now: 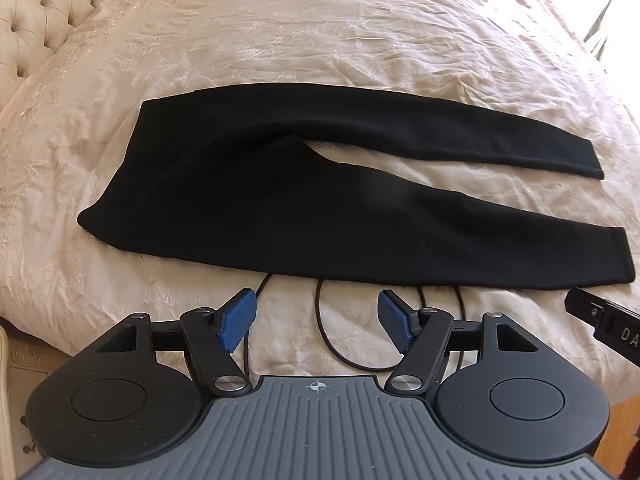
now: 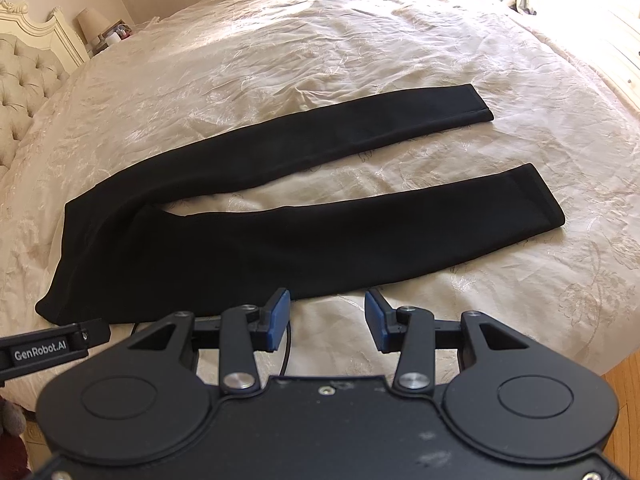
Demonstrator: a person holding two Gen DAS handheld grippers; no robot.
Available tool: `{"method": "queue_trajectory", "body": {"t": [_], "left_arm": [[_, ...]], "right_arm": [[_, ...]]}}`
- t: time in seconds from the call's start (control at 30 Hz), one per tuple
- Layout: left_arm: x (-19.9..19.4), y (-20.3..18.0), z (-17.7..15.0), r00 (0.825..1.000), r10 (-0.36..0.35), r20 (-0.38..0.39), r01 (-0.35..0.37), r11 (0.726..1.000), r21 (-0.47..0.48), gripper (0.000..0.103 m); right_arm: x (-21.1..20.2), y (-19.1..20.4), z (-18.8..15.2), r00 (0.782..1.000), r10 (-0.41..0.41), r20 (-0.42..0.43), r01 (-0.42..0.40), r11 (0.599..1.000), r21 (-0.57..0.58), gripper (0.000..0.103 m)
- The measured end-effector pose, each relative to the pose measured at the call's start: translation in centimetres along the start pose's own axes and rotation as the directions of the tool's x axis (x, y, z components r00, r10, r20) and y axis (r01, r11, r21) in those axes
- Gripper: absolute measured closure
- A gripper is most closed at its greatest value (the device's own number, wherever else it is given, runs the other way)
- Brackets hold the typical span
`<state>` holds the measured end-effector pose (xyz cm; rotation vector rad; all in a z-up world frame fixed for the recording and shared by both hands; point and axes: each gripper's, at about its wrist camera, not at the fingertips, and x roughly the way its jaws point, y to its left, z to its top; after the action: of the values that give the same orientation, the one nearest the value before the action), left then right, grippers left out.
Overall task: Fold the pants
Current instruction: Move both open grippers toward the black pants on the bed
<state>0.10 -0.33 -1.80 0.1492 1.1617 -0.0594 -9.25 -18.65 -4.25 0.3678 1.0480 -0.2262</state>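
1. From my left wrist view, the black pants (image 1: 280, 200) lay flat on the cream bedspread (image 1: 360, 40), waistband to the left, both legs running off to the right with a gap between them.
2. My left gripper (image 1: 316, 320) hung just short of the near leg's edge, blue pads (image 1: 238, 320) spread wide, nothing between them.
3. Only this view gave me the black cable (image 1: 320, 344) looping on the bedspread below the pants; the right view caught just a bit of it.
4. Over on the right wrist view, my right gripper (image 2: 327, 320) sat at the near leg's edge too, fingers parted and empty, narrower than the left.
5. That view alone showed me a lamp (image 2: 91, 20) beside the tufted headboard (image 2: 28, 80), and wooden floor (image 2: 624, 400) at the lower right.
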Motion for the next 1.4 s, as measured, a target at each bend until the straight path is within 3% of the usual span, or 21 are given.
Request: {"method": "queue_trajectory", "body": {"t": [0.87,1.4], "left_arm": [[0.5,0.2,-0.1,0.999,0.02,-0.029,-0.019,0.999,0.025,0.037],[2.0,2.7,0.5,0.996,0.027,-0.084,-0.025,1.0,0.017,0.037]], "right_arm": [[0.9,0.2,0.5,0.999,-0.022,-0.04,0.021,0.999,-0.031,0.059],[2.8,2.1,0.7,0.995,-0.011,-0.095,0.006,0.998,-0.057,0.059]]}}
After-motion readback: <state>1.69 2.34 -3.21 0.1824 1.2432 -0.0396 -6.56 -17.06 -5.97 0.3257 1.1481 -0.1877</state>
